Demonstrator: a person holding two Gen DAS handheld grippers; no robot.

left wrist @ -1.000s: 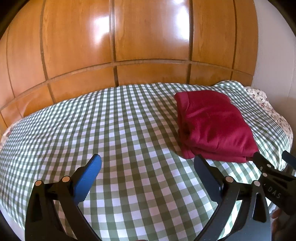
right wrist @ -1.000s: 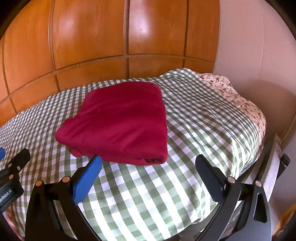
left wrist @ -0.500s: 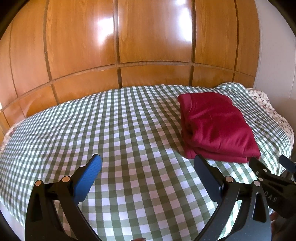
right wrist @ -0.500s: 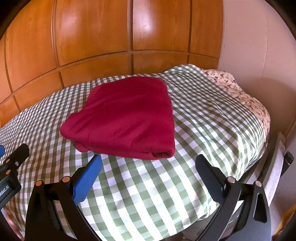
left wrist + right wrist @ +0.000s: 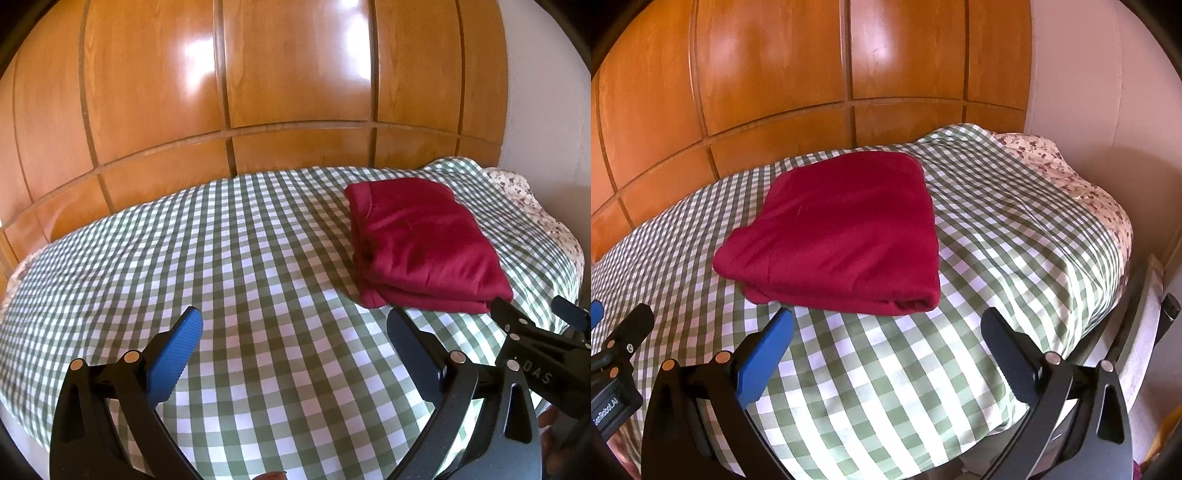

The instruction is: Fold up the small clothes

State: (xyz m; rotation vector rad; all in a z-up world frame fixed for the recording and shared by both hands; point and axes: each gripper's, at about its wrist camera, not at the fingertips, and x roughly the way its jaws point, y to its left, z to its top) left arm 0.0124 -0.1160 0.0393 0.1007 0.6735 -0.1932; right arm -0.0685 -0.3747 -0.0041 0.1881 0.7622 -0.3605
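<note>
A dark red garment point(image 5: 424, 243) point(image 5: 842, 236) lies folded in a thick flat rectangle on the green-and-white checked bed cover point(image 5: 240, 266) point(image 5: 923, 369). My left gripper point(image 5: 295, 325) is open and empty, held above the cover to the left of and nearer than the garment. My right gripper point(image 5: 886, 325) is open and empty too, just in front of the garment's near folded edge, apart from it. The right gripper's fingers point(image 5: 517, 325) show at the lower right of the left wrist view. At the left edge of the right wrist view are the left gripper's fingers point(image 5: 635, 325).
A glossy wooden panelled wall point(image 5: 295, 92) runs behind the bed. A floral sheet point(image 5: 1082, 192) shows at the bed's right corner, beside a pale wall point(image 5: 1089, 74). The bed's right edge drops off near a bed frame point(image 5: 1145, 314). Open cover stretches left of the garment.
Both grippers have drawn back and risen a little from the bed, so the garment looks smaller and farther. The garment itself has not moved. Both jaws stay wide apart.
</note>
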